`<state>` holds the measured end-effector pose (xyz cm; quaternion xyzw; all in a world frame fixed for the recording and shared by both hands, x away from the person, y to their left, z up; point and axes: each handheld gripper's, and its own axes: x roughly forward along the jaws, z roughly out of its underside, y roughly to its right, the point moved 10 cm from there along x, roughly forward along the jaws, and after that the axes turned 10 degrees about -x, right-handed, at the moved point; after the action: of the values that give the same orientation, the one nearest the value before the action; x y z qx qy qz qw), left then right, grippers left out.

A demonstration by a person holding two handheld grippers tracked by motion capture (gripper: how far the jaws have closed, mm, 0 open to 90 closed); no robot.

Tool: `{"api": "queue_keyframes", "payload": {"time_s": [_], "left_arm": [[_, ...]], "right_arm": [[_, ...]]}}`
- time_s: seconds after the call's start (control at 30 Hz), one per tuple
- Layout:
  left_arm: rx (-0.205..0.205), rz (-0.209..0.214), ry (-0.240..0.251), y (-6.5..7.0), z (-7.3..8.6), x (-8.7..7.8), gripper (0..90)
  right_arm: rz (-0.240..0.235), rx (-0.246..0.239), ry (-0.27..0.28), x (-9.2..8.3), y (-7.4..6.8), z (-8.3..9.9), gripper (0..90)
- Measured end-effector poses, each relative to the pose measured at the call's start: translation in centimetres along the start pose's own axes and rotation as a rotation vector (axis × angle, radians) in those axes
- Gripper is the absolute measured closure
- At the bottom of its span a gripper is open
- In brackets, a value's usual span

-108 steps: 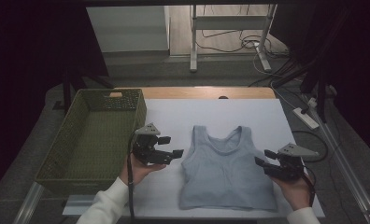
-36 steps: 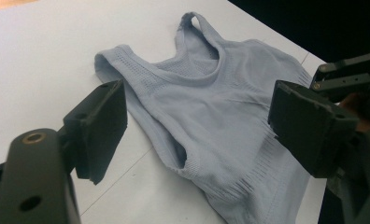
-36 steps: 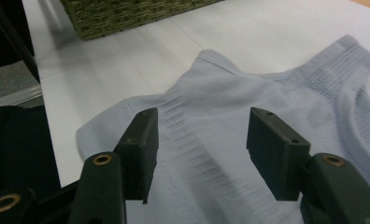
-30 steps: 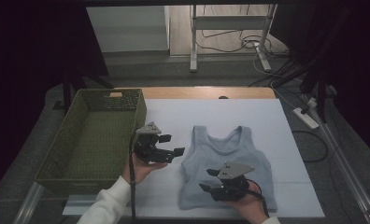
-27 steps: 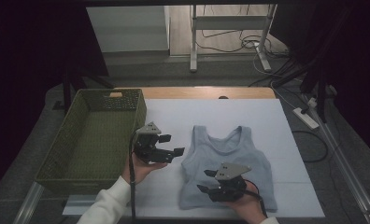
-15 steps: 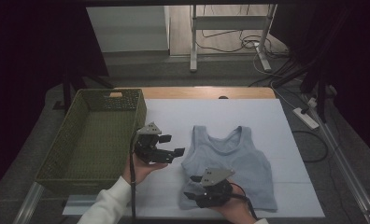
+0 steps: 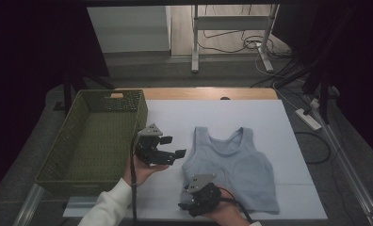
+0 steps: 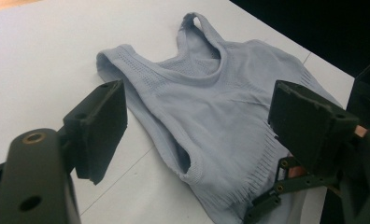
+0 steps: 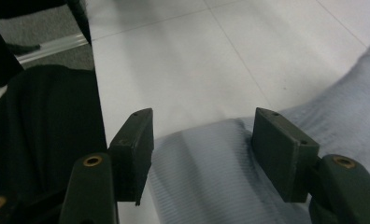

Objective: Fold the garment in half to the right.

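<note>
The right gripper (image 7: 187, 205) has swept from the top's right side across to its near-left hem corner, and now sits low over it. Its jaws stand wide apart, straddling the ribbed hem of the top (image 9: 230, 168), nothing pinched yet. The top (image 7: 234, 167) lies flat on the table (image 7: 175, 113), right of the basket (image 7: 95, 136). The left gripper (image 7: 173, 153) has stayed put, between basket and top, jaws open and empty, facing the top. A grab at the hem looks imminent, perhaps for a fold.
</note>
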<state>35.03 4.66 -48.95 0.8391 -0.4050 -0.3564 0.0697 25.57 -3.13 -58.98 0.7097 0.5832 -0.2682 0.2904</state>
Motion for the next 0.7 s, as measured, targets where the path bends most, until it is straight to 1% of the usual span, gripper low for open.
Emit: {"api": "queue_keyframes", "payload": {"time_s": [0.03,0.07,0.13,0.2,0.27,0.3,0.37,0.47,0.5,0.67,0.7], "left_arm": [[0.000,0.000,0.001,0.0,0.0,0.0,20.5],[-0.002,0.000,0.002,0.0,0.0,0.0,20.4],[-0.003,-0.001,0.002,-0.1,0.0,0.0,20.4],[-0.001,-0.001,0.003,-0.1,0.0,-0.1,20.4],[-0.002,-0.001,0.006,-0.2,-0.1,-0.1,20.4],[-0.003,0.000,0.007,-0.2,-0.1,-0.2,20.4],[-0.001,-0.001,0.004,-0.1,-0.1,-0.1,20.4],[0.001,0.000,0.004,-0.1,-0.1,-0.1,20.4],[0.000,0.000,0.005,-0.1,-0.1,-0.1,20.4],[-0.002,0.000,0.005,-0.1,-0.1,-0.1,20.4],[-0.001,0.000,0.006,-0.1,-0.1,-0.1,20.4]], "right_arm": [[0.004,-0.016,0.007,0.0,-0.1,-0.2,38.8],[0.004,-0.021,0.011,-0.1,-0.2,-0.3,38.6],[0.016,-0.020,0.020,-0.2,-0.3,-0.5,38.6],[0.031,-0.029,0.052,-0.6,-0.3,-1.0,39.1],[0.028,-0.035,0.076,-1.0,-0.5,-1.5,39.8],[0.021,-0.035,0.078,-1.0,-0.6,-1.5,39.8],[-0.003,-0.042,0.063,-0.7,-1.1,-1.4,39.8],[-0.019,-0.060,0.028,-0.1,-1.7,-0.9,39.7],[-0.021,-0.064,0.019,0.0,-1.8,-0.8,39.4],[-0.036,-0.045,-0.053,0.8,-1.7,0.5,37.1],[-0.031,-0.050,-0.052,0.9,-1.6,0.5,37.1]]}}
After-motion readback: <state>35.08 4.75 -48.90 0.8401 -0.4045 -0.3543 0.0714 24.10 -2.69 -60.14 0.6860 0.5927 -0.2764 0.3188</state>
